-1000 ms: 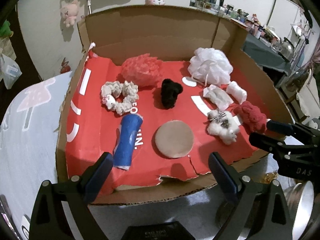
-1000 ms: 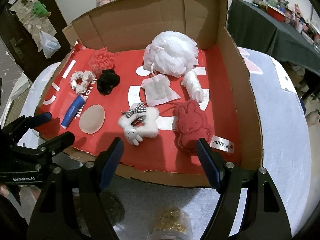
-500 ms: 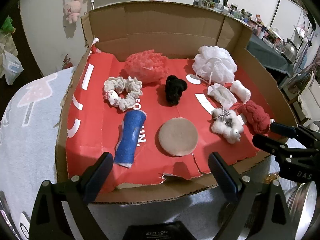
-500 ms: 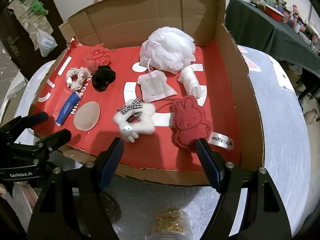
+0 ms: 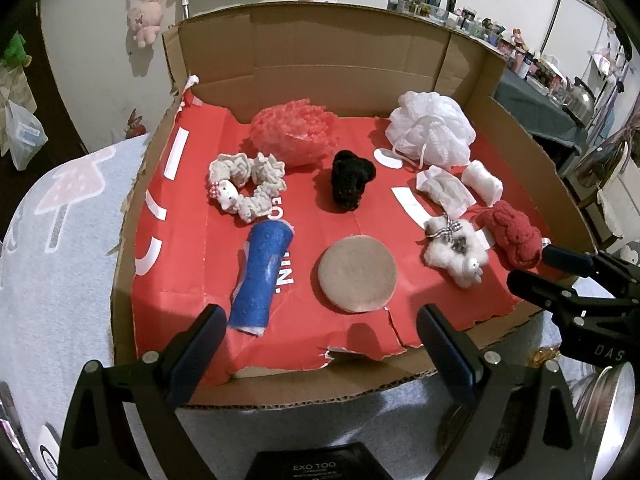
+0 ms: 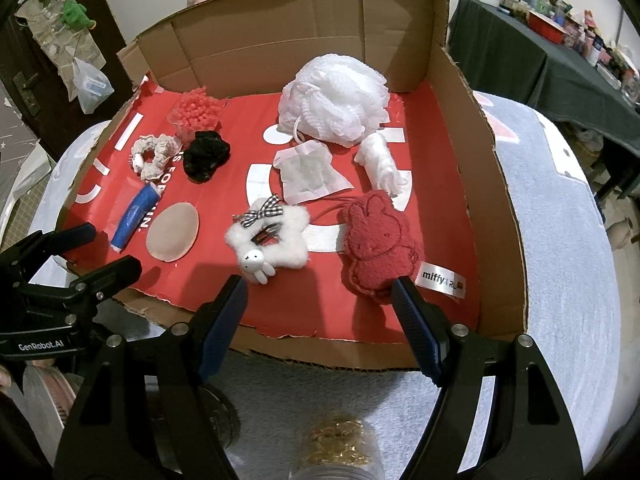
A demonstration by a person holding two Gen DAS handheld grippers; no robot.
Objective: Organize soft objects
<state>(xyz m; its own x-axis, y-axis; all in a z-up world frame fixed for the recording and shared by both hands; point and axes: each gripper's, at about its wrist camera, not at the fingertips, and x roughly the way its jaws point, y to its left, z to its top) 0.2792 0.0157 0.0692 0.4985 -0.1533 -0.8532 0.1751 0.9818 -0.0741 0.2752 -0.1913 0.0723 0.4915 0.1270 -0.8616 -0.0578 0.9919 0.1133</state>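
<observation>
Both pairs of fingers stand spread wide with nothing between them: the left gripper (image 5: 320, 336) hangs over the near lip of the cardboard box (image 5: 340, 56), aimed between the blue foam roll (image 5: 262, 276) and the tan round pad (image 5: 357, 274), while the right gripper (image 6: 320, 304) hovers at the same lip, its right finger just over the foot of the red rabbit plush (image 6: 378, 242). Held back and open like this, each gripper seems poised to survey or to reach, though the pictures fit a sorted tray as well as one awaiting sorting. All the soft things lie apart on the red paper liner (image 5: 180, 264), none stacked, which would leave each free to be pinched singly. Counted, there are ten: one blue roll, one tan pad, one cream scrunchie (image 5: 246, 186), one black scrunchie (image 5: 352, 178), one pink mesh puff (image 5: 292, 134), one white bath pouf (image 5: 430, 128), one white pouch (image 6: 308, 170), one small white roll (image 6: 380, 162), one white fluffy star clip (image 6: 268, 238) with a checked bow, and one red rabbit plush. The box sits on a pale towel-covered table (image 6: 560, 208).
</observation>
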